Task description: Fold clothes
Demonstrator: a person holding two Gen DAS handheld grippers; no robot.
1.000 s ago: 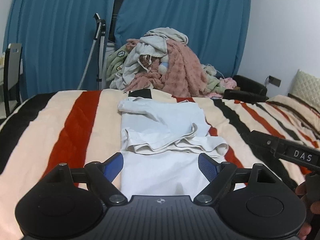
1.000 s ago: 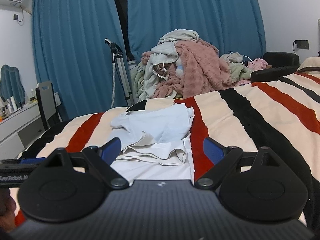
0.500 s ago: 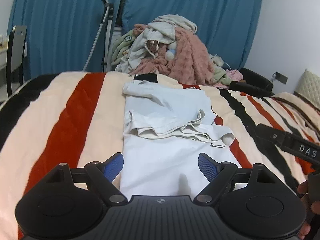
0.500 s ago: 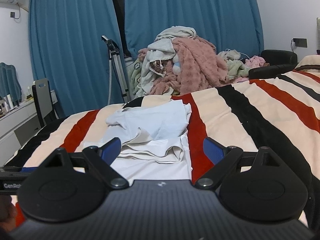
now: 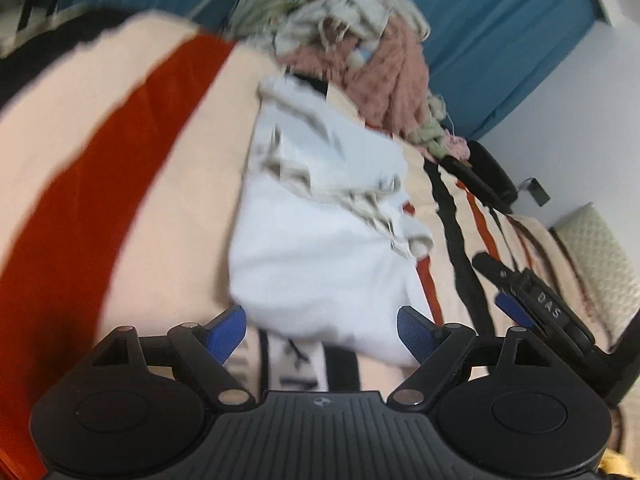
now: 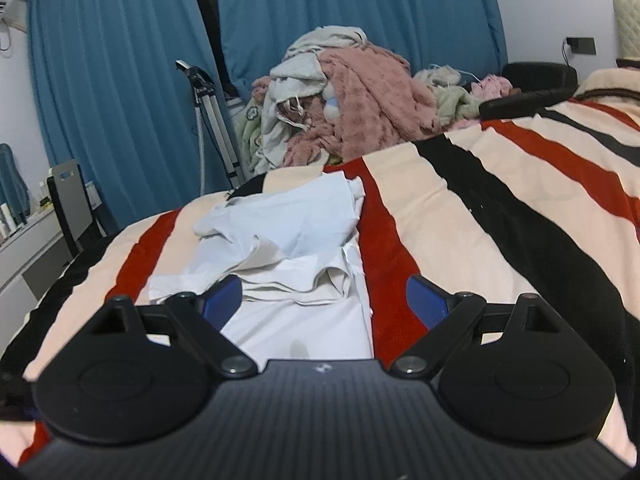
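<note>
A white garment (image 5: 320, 240) lies partly folded on the striped bed, its far half bunched up and doubled over; it also shows in the right wrist view (image 6: 296, 248). My left gripper (image 5: 322, 332) is open and empty, hovering above the garment's near edge, and its view is blurred and tilted. My right gripper (image 6: 324, 298) is open and empty, low over the garment's near right part. The right gripper also shows at the right of the left wrist view (image 5: 532, 304).
The bed cover (image 6: 480, 216) has cream, red and black stripes. A heap of pink and grey clothes (image 6: 348, 96) sits at the far end before blue curtains (image 6: 120, 60). A tripod stand (image 6: 208, 120), a chair and a desk (image 6: 24, 256) stand at left.
The left gripper has risen and tilted, looking down on the garment with motion blur. The right gripper has shifted slightly closer to the garment. Both stay open.
</note>
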